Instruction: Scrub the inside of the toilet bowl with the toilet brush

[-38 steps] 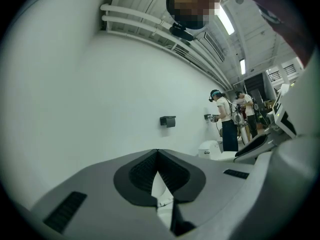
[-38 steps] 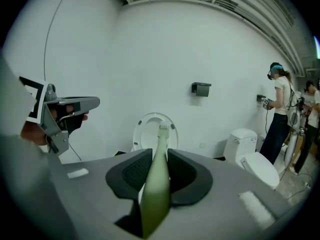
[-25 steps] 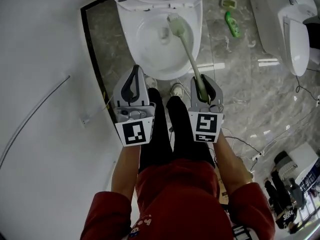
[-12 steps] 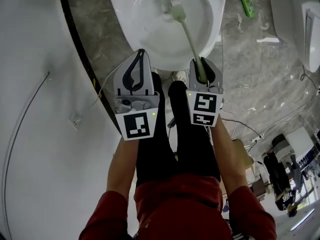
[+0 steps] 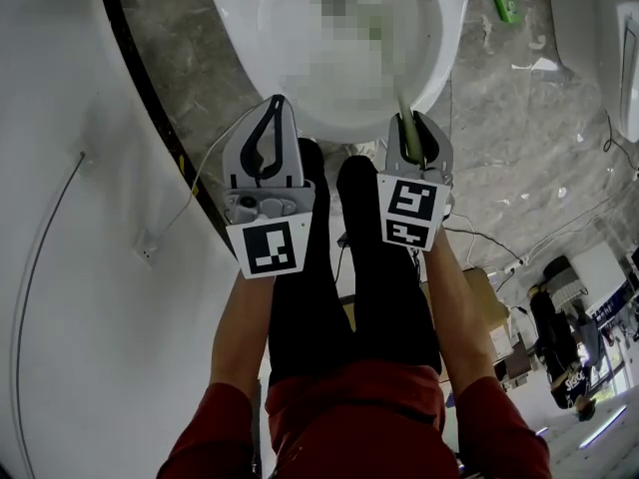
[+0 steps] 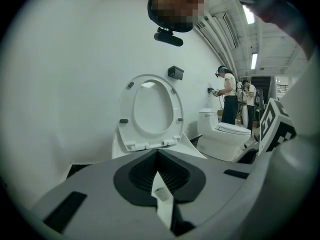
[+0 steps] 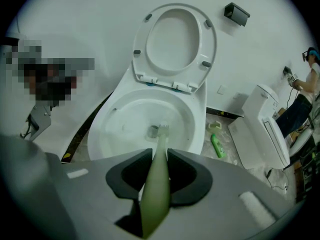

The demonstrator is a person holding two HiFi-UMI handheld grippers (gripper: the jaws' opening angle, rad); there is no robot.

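Marble floor [image 5: 519, 148], toilet brush [image 7: 160, 136] clamped in right claw [image 7: 157, 154]

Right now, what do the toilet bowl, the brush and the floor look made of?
Toilet bowl: most likely glazed ceramic. It is white, smooth and glossy.
Brush: probably plastic. The handle is pale green, matte and looks moulded in one piece.
Floor: polished stone or stone-look tile. It shows grey veining and a sheen.

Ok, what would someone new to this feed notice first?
The green brush, clamped in the right gripper, reaches down to the drain of the open white bowl at centre. Behind it stands the raised seat, and a green bottle lies on the floor right of the bowl.
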